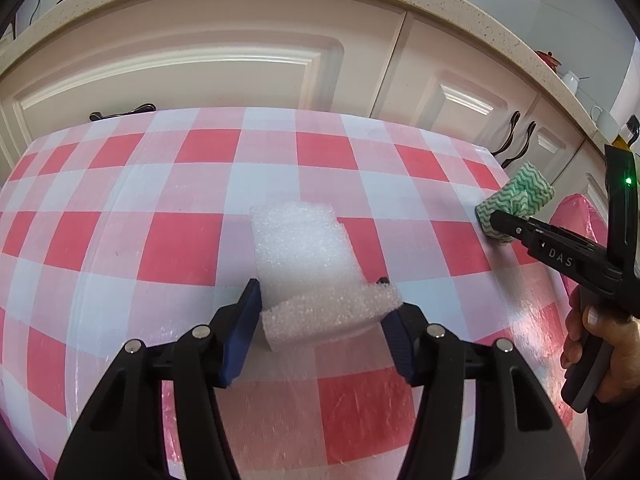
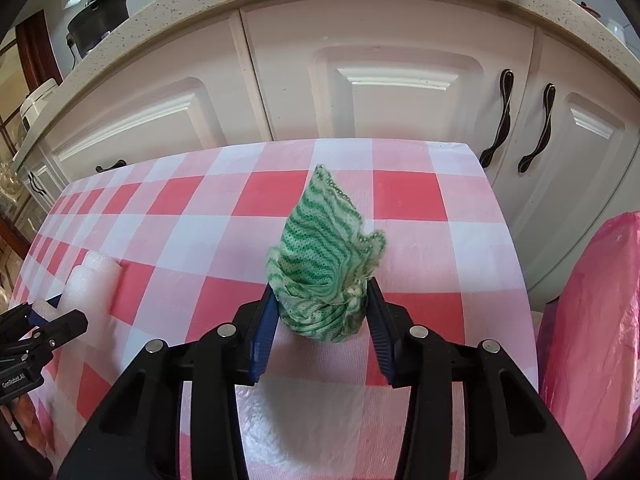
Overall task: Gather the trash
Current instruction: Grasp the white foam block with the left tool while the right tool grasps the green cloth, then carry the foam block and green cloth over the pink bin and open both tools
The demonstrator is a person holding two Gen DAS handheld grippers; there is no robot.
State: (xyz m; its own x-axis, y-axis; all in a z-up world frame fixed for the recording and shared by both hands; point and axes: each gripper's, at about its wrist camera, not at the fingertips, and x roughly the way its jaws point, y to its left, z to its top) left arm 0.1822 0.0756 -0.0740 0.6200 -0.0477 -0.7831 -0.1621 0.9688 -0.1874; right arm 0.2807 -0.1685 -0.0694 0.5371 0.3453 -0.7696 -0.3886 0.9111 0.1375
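Note:
A white foam block (image 1: 304, 256) lies on the red-and-white checked tablecloth (image 1: 160, 240). My left gripper (image 1: 320, 300) is shut on its near end, with both blue pads pressed against its sides. To the right, my right gripper (image 2: 322, 300) is shut on a crumpled green-and-white zigzag cloth (image 2: 324, 248), which stands up from the table between the pads. In the left wrist view that cloth (image 1: 520, 196) sits near the table's right edge in the right gripper (image 1: 500, 220), which a hand (image 1: 608, 344) holds. The foam (image 2: 96, 276) and left gripper (image 2: 48, 312) show at the far left of the right wrist view.
A pink plastic bag (image 2: 592, 320) stands just beyond the table's right edge. White kitchen cabinets (image 2: 400, 92) with dark handles run close behind the table under a speckled counter. A dark pot (image 2: 100, 20) sits on that counter at the left.

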